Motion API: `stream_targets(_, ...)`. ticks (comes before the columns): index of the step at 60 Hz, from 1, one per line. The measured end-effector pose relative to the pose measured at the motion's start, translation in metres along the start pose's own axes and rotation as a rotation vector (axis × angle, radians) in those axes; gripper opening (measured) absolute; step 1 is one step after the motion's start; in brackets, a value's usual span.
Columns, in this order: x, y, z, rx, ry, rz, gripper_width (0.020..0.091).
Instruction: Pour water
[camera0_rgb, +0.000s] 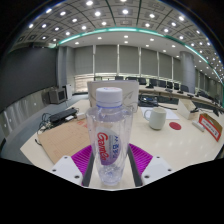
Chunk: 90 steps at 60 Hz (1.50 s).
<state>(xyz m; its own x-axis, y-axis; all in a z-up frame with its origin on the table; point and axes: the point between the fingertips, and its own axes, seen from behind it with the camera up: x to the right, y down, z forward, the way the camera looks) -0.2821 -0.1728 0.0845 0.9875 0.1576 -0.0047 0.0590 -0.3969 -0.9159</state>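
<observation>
Gripper view, looking along the two fingers across a pale tabletop (185, 140) in a large office-like room. The gripper (110, 170) holds a clear plastic bottle (109, 135) upright between its jaws, which are closed on the bottle's lower body; a magenta pad (141, 158) shows just to one side of the bottle, and a matching strip on the other side. The bottle has a white cap (108, 96) and a label with red lettering; how much water it holds cannot be told. Beyond the fingers and well apart from the bottle, a white mug (157, 118) stands on the tabletop with its handle turned toward the bottle. Behind the bottle a paper bag (93, 92) stands upright, partly hidden by it. A brown board (66, 135) lies flat on the tabletop beside the bottle, on the side away from the mug. Past the mug sit a cardboard box (186, 108) and a red item (209, 125) at the tabletop's edge. Rows of round lights (88, 20) dot the ceiling.
</observation>
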Motion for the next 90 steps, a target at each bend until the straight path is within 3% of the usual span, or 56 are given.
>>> stream_targets(2,-0.001,-0.003,0.003,0.02,-0.004,-0.01,0.0521)
stream_targets(5,0.0,-0.005,0.004,0.032,0.004,-0.031,0.0508)
stream_targets(12,-0.004,-0.006,0.005,0.041,-0.006,-0.049,0.0395)
stream_targets(24,-0.008,-0.023,0.003,0.03,-0.035,-0.056,0.0336)
stream_targets(33,-0.009,-0.08,0.012,0.081,-0.069,0.068,0.0334)
stream_targets(44,-0.004,-0.169,0.041,0.136,-0.209,0.447,0.0334)
stream_targets(55,0.021,-0.227,0.096,0.108,-0.377,0.985,0.0333)
stream_targets(76,0.096,-0.223,0.188,0.0,-0.544,1.764,0.0332)
stream_targets(90,0.117,-0.203,0.212,-0.049,-0.566,2.006,0.0333)
